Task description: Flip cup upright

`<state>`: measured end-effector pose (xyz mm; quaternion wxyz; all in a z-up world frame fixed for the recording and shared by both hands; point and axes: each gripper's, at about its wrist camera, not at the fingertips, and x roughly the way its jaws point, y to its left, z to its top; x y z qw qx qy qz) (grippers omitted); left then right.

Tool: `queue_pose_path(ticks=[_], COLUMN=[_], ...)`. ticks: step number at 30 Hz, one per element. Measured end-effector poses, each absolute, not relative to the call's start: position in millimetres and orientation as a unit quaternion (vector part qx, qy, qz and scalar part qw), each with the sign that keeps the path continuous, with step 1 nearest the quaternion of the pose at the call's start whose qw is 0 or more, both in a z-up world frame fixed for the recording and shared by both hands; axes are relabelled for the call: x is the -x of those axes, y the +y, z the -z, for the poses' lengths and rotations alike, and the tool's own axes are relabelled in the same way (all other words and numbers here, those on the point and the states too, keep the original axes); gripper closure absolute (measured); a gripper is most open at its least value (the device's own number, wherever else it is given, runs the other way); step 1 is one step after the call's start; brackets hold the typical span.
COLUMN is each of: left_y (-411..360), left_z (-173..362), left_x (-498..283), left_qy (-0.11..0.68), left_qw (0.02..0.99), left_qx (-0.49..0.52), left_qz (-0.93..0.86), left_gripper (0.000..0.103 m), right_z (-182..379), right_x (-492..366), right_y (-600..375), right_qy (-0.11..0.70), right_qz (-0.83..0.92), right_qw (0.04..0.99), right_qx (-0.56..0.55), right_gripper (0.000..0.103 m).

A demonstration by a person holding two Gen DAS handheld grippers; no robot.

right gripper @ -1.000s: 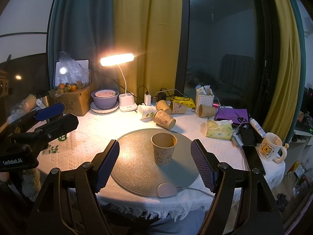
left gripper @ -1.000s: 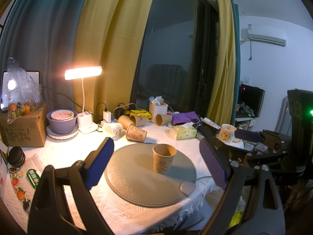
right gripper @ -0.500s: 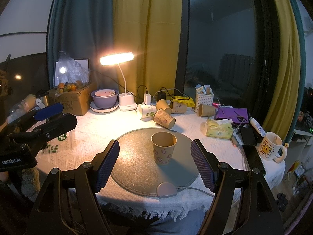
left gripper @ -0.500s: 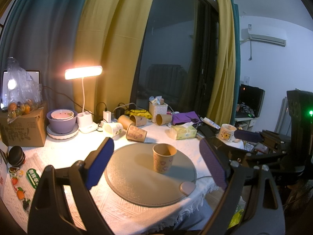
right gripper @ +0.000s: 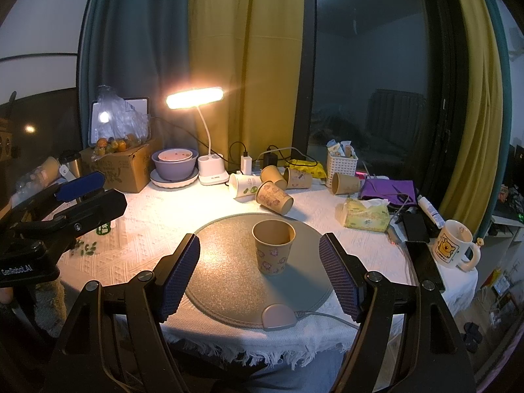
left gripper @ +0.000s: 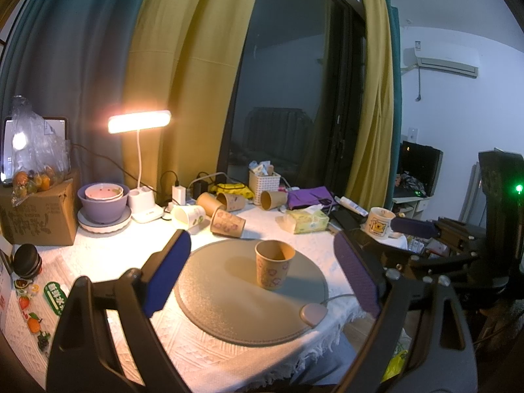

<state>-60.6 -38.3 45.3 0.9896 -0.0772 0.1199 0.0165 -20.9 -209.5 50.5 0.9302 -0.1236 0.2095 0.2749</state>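
A brown paper cup with purple flowers [left gripper: 272, 265] stands upright, mouth up, on the round grey mat [left gripper: 229, 304]; it also shows in the right wrist view [right gripper: 273, 250] on the mat [right gripper: 226, 271]. My left gripper [left gripper: 262, 278] is open and empty, held back from the cup near the table's front edge. My right gripper [right gripper: 262, 278] is open and empty too, with the cup framed between its blue pads, not touching. The left gripper's body shows at the left of the right wrist view [right gripper: 59, 216].
Several paper cups [right gripper: 275, 196] lie on their sides behind the mat beside a lit desk lamp [right gripper: 209, 137]. A tissue pack [right gripper: 365, 216], bear mug [right gripper: 453, 244], purple bowls [right gripper: 175, 163], cardboard box [right gripper: 121, 167] and white basket [right gripper: 342, 167] crowd the table's back and right.
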Motion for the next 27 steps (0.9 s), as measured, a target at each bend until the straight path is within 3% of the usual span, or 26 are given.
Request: queue_pose_path(ticks=[27], left_y=[-40.2], left_z=[-45.4], left_x=[61.2], left_qy=[0.12], left_qw=[0.99], left_qx=[0.078], left_qz=[-0.016], left_gripper=[0.013], right_z=[-51.1], right_x=[20.5], right_y=[-209.2], right_qy=[0.21], right_qz=[-0.275], right_qw=[0.93], right_qx=[0.123], right_gripper=[0.025])
